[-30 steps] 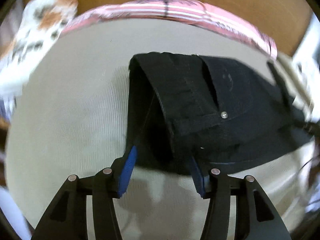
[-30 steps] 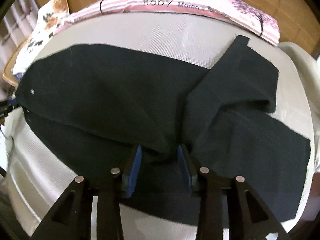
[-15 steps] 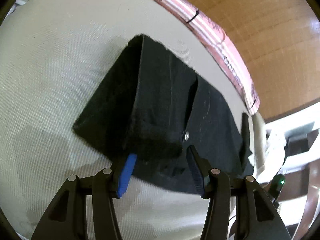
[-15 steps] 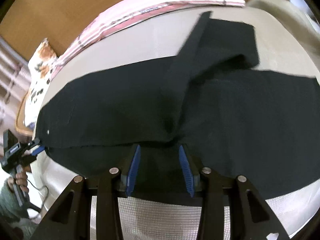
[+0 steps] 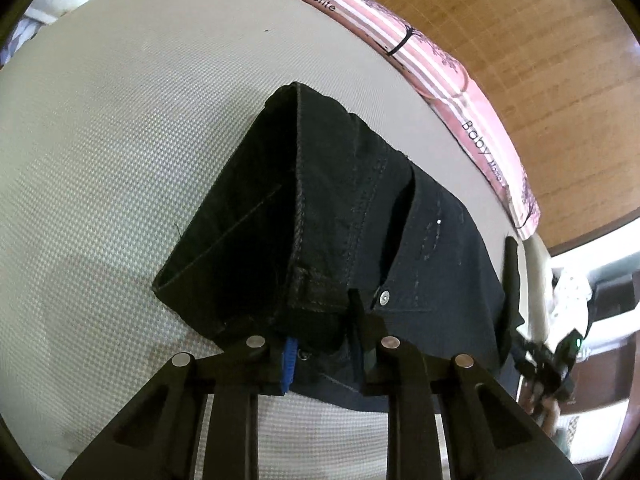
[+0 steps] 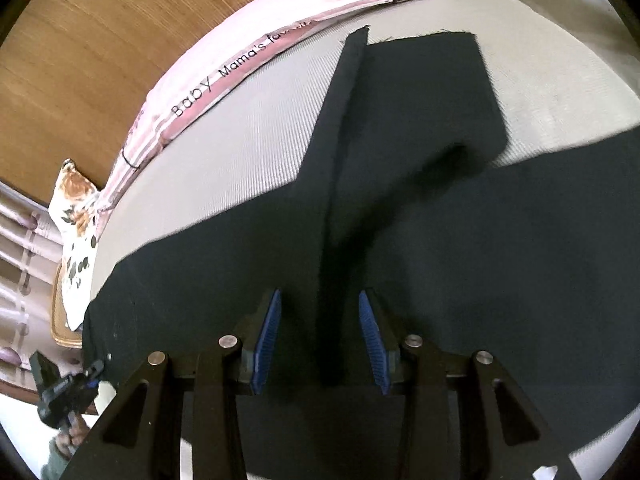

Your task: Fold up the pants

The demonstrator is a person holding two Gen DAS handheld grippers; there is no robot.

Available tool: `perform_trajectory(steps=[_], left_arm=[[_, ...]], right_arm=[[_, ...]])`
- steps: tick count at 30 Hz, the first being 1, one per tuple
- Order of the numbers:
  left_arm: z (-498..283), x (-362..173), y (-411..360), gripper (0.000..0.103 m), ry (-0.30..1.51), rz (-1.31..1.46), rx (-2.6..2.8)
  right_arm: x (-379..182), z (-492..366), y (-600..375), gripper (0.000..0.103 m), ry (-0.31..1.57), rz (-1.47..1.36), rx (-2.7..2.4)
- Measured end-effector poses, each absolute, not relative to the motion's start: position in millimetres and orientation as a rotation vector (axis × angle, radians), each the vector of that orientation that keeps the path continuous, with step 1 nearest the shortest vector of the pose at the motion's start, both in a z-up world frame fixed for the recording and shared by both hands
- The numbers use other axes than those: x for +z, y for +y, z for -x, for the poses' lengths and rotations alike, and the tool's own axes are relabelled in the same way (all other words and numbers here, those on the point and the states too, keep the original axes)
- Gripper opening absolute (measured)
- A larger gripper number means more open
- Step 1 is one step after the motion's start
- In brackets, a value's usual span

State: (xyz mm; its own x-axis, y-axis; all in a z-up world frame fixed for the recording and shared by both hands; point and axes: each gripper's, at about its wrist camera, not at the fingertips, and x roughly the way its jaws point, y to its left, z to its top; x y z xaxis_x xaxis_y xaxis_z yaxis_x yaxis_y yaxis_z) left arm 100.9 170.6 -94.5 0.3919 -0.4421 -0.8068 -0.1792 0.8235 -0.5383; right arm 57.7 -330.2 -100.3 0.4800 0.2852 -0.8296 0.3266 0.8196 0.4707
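Black denim pants (image 5: 360, 216) were spread across a pale woven mattress (image 5: 120, 140), with the waistband end seen in the left wrist view and the legs seen in the right wrist view. The left gripper (image 5: 326, 354) was closed down on the waistband near its metal button (image 5: 384, 298); its fingers were narrowed onto a thick bunch of cloth, and a flap of the waist was lifted clear of the mattress there, so that a dark shadow was cast beneath. A stitched seam was seen running from the raised corner down to the clamped cloth.

In the right wrist view the right gripper (image 6: 320, 340) was held over the legs with its blue pads (image 6: 268, 340) set well apart. A standing ridge of fabric passed between them, touching neither pad as far as could be judged, so nothing was gripped there. One leg end (image 6: 420, 96) was folded back across the other, its hem lying toward the far edge of the mattress.

A pink striped cushion (image 6: 248, 64) printed with lettering was laid along the far side of the mattress, against a brown wooden headboard (image 6: 100, 40). A floral pillow (image 6: 76, 220) was seen at the left end in the right wrist view. No containers were visible in either view.
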Motion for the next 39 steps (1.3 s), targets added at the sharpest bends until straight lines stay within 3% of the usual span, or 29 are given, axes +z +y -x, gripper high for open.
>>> perform_trajectory(steps=[2,3,11,18,22,26,28,30,39], left_arm=[[-104,-92,171,0.023,1.18,0.592,-0.177],[-105,-91,173,0.023,1.183,0.591,-0.177],[-115,-74,181,0.021,1.189,0.457,-0.224],[-116,-82,188,0.021,1.254,0.32,-0.255],[-113,-82,177,0.021,1.251,0.21,-0.257],[-110,-79,174,0.021,1.243,0.184,-0.247],[-108,-80,175,0.021,1.246,0.19,-0.239],[-108,-81,175,0.021,1.249,0.196,-0.227],[-108,-84,179,0.021,1.255,0.209,-0.215]], right_arm=[[-104,-76,-331,0.028,1.098,-0.665,-0.01],[-101,-78,-330,0.011,1.103,-0.651,-0.022],[-47,-36,-336,0.006,1.009,-0.553,-0.116],[-64,32,-338,0.001,1.098,-0.492,-0.265],[-82,44,-342,0.001,1.138,-0.554,-0.243],[-82,41,-345,0.009,1.114,-0.619,-0.209],[-76,31,-351,0.024,1.081,-0.65,-0.184],[-75,29,-352,0.03,1.076,-0.646,-0.187],[-79,-26,-367,0.03,1.077,-0.631,-0.184]])
